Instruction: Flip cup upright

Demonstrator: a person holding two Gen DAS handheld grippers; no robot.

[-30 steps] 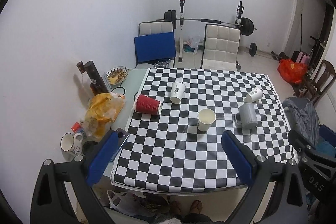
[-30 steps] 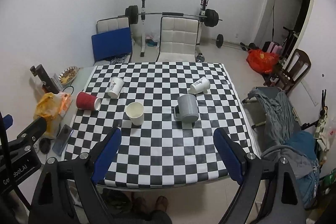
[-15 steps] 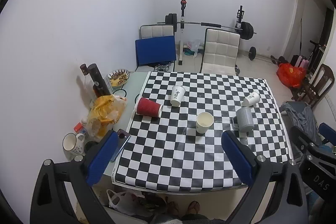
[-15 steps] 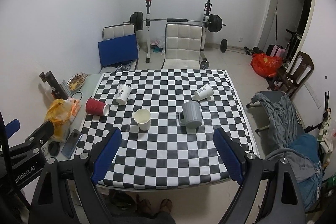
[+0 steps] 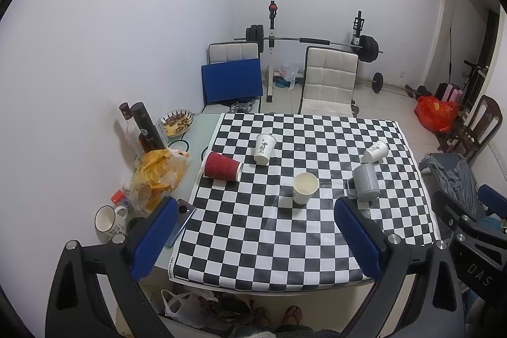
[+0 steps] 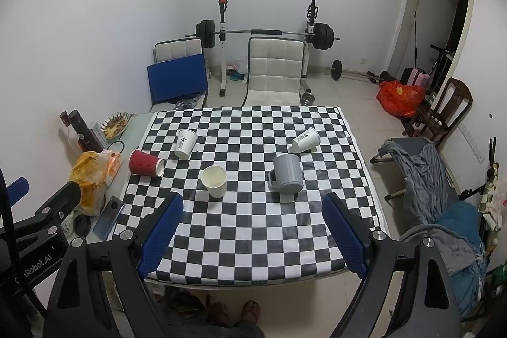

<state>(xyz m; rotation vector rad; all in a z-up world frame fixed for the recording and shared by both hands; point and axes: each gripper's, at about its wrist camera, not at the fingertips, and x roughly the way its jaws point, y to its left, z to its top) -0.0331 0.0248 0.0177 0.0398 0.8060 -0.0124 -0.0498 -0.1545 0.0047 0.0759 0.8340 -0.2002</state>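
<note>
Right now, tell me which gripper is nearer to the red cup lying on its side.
Left. The left gripper is held back from the table's near edge, more toward the side where the red cup lies. The right gripper sits further right, nearer the grey mug. Neither touches it.

Open right tool (image 6: 252, 230) above cups on checkered table (image 6: 253, 230).
</note>
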